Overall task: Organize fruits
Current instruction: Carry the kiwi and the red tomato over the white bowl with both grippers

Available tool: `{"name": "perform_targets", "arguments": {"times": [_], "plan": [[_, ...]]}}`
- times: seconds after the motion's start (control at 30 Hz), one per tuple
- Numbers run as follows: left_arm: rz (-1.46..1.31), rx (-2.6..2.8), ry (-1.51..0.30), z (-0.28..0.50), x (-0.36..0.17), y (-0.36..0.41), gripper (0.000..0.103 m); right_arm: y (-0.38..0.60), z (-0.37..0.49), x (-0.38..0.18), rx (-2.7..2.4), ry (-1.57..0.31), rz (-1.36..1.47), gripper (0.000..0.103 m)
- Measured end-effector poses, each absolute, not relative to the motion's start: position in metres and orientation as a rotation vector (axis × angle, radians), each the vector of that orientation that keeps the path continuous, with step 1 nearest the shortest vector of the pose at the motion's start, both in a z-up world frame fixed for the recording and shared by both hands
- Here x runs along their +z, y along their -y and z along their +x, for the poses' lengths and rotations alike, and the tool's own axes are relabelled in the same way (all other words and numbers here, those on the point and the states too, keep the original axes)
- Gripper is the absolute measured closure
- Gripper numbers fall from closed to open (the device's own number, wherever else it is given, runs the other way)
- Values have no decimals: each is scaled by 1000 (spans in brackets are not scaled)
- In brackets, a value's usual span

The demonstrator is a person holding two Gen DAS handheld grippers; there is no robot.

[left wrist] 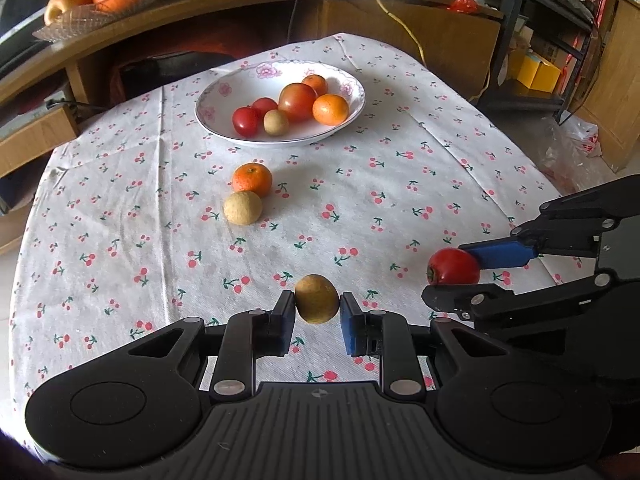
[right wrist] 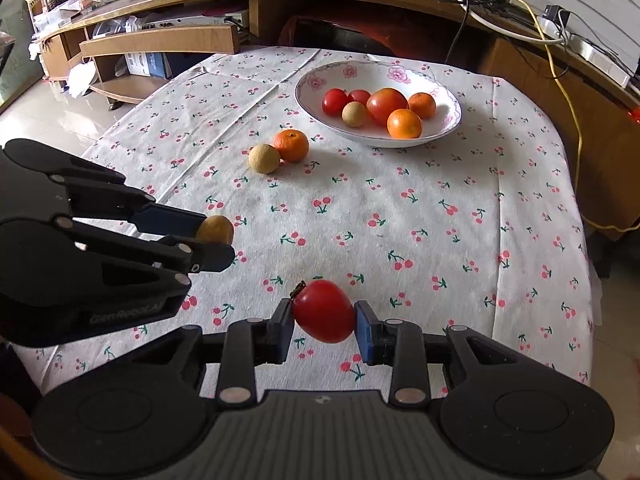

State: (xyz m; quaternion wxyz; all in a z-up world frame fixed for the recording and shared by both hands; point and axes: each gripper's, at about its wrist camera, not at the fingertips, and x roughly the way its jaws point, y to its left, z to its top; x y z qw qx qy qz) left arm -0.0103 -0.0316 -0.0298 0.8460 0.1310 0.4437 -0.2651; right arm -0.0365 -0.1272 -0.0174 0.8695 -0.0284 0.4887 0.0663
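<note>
A brown longan (left wrist: 317,298) sits clamped between the blue pads of the left gripper (left wrist: 317,312), held just above the desk (left wrist: 400,184). Beside it the right gripper (right wrist: 323,316) grips a red tomato (right wrist: 323,310). Ahead, a tangerine (left wrist: 252,179) and a second longan (left wrist: 242,208) touch on the cherry-print cloth, with bare cloth around them. Farther back stands the flowered plate (left wrist: 240,88) of fruit. The desk's near edge is cut off.
</note>
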Motion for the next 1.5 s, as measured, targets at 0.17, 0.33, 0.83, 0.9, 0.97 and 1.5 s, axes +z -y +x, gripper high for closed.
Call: {"name": "perform_targets", "arguments": {"times": [0.17, 0.33, 0.83, 0.9, 0.97, 1.5], "plan": [[275, -558, -932, -14, -28, 32, 71, 126, -39, -16, 126, -1020, -57, 70], [275, -555, -915, -17, -24, 35, 72, 123, -39, -11, 115, -1006, -50, 70], [267, -533, -867, -12, -12, 40, 74, 131, -32, 1, 78, -963, -21, 70], [266, -535, -859, -11, -10, 41, 74, 133, -31, 3, 75, -956, -13, 70], [266, -535, -853, -9, -8, 42, 74, 134, -30, 5, 72, -950, -11, 70], [264, -516, -788, 17, 13, 52, 74, 148, -5, 24, 28, -885, 24, 70]]}}
